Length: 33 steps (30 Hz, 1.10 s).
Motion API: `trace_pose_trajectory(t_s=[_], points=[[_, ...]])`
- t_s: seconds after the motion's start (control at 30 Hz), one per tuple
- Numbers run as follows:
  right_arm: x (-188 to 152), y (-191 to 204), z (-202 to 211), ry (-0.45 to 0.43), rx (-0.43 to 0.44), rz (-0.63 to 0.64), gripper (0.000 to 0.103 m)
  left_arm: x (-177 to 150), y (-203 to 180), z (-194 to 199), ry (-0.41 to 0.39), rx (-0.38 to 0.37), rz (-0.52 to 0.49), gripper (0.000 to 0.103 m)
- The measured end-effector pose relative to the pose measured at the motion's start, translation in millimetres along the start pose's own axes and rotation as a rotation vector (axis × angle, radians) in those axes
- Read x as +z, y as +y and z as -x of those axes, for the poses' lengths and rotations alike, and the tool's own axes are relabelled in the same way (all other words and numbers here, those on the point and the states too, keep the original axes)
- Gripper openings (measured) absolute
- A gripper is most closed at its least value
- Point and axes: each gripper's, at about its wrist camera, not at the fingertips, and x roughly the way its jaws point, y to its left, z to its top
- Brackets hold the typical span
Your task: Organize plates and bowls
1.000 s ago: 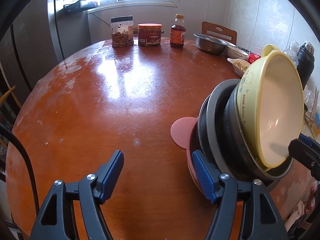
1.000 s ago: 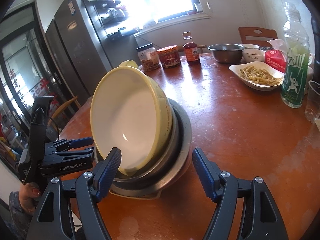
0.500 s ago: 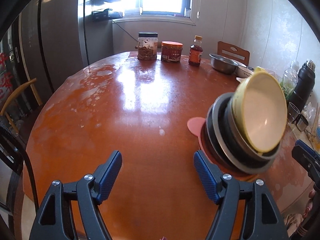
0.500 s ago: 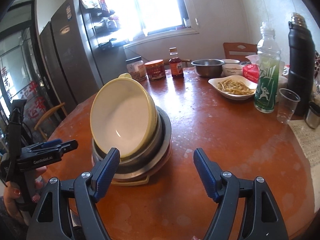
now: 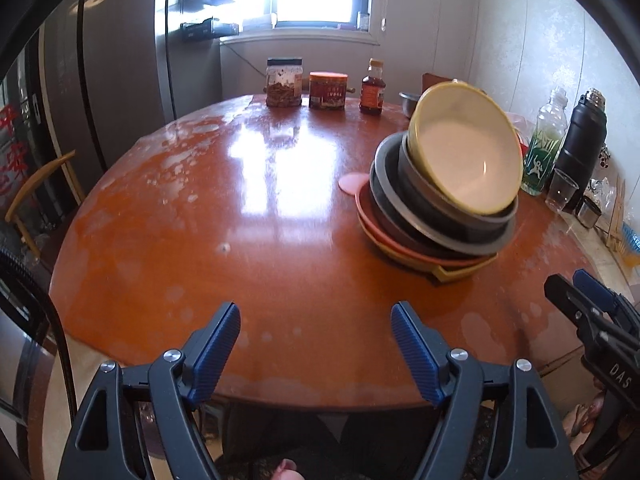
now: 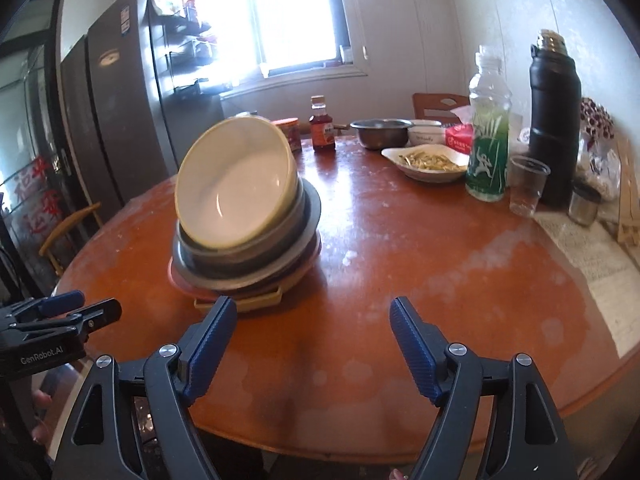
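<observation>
1. The lowest pieces of the stack [image 5: 436, 216] are mostly covered by what sits on them: only a pink rim, a pink tab sticking out toward the far edge, and a mustard-yellow squared corner at the near side show, so their full shapes cannot be made out.
2. The steel bowl [image 6: 380, 133] at the far edge of the counter [image 5: 248, 216] is half hidden behind the stack in the left wrist view.
3. The stack is slightly blurred in both views; any print on its pieces is unreadable.
4. The stack stands on the round orange-brown counter, toward its right side seen from the left claw [image 5: 316, 346], a little in from the near edge. From the bottom up: yellow piece, pink plate, grey plates or shallow bowls, then a yellow bowl [image 6: 236, 184] with a cream inside, tilted steeply so its mouth faces the near edge.
5. The left claw is spread wide with nothing between its blue pads; its jaws have just been opening. It hangs over the near edge, clear of the stack.
6. The right claw [image 6: 312, 344] is likewise spread and empty, jaws just having opened, its left pad just in front of the stack's yellow base.
</observation>
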Motion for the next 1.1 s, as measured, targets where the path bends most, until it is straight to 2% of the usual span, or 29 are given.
trace_pose_trajectory(t_s=[0.2, 0.37, 0.43, 0.77, 1.1], points=[[-18.1, 8.4, 17.0, -0.036, 0.000, 0.017, 0.081, -17.2, -11.7, 2.4, 0.025, 0.009, 0.002, 0.078], [-18.2, 4.1, 21.3, -0.048, 0.025, -0.013, 0.081, -24.4, -23.4, 6.4, 0.014, 0.030, -0.026, 0.078], [-19.0, 2.9, 23.2, -0.052, 0.024, -0.020, 0.081, -25.8, -24.6, 5.0, 0.029, 0.014, -0.021, 0.078], [-24.4, 2.0, 22.5, -0.031, 0.045, -0.034, 0.081, -27.5, -31.2, 1.1, 0.054, 0.004, -0.027, 0.078], [-29.2, 5.5, 18.7, -0.019, 0.016, -0.023, 0.081, -29.0, -26.9, 0.6, 0.054, 0.008, -0.016, 0.078]])
